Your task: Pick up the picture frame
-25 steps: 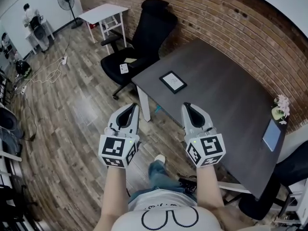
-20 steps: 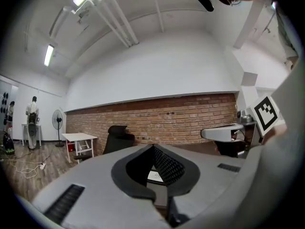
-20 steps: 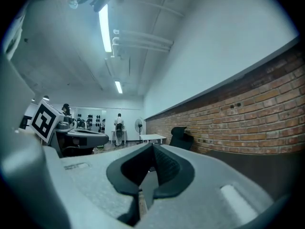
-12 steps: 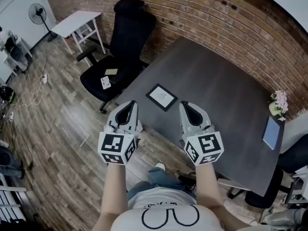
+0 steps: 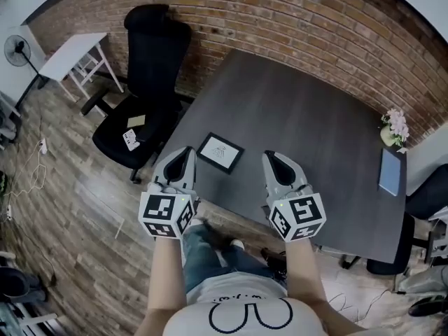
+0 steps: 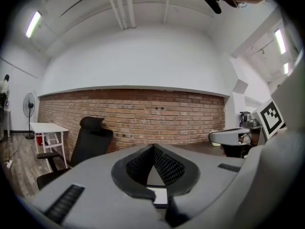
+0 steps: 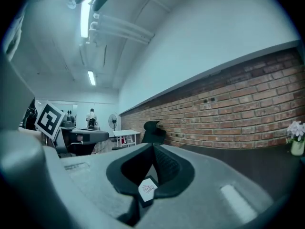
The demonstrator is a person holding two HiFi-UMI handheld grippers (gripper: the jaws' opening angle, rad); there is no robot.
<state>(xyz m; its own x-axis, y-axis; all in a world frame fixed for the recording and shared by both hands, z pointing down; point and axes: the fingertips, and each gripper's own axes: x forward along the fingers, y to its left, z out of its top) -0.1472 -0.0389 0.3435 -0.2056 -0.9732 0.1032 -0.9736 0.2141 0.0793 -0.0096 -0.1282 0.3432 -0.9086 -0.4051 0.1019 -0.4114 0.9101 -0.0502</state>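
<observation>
Picture frame (image 5: 220, 152): lies flat on the desk (image 5: 308, 117), close to its left edge and near the front-left corner. It is rectangular, with a thin black border around a white sheet that bears a small line drawing, too small to read.

Left gripper (image 5: 186, 152): jaws closed together, nothing between them. It is held level above the desk's front-left corner, just left of the frame and not touching it.

Right gripper (image 5: 271, 157): jaws likewise clenched and empty. It is held over the desk's front edge, to the right of the frame and clear of it.

Each gripper has a grey moulded shell, dark ribbed pads and a cube with black-and-white square markers.

The desk top is dark grey with a matt wood grain. At its far right corner stands what appears to be a small vase of pale flowers (image 5: 394, 126). A flat blue rectangular item (image 5: 390, 172) lies along the right edge. A black office chair (image 5: 143, 75) stands beside the left edge, against a red brick wall (image 5: 294, 12).
</observation>
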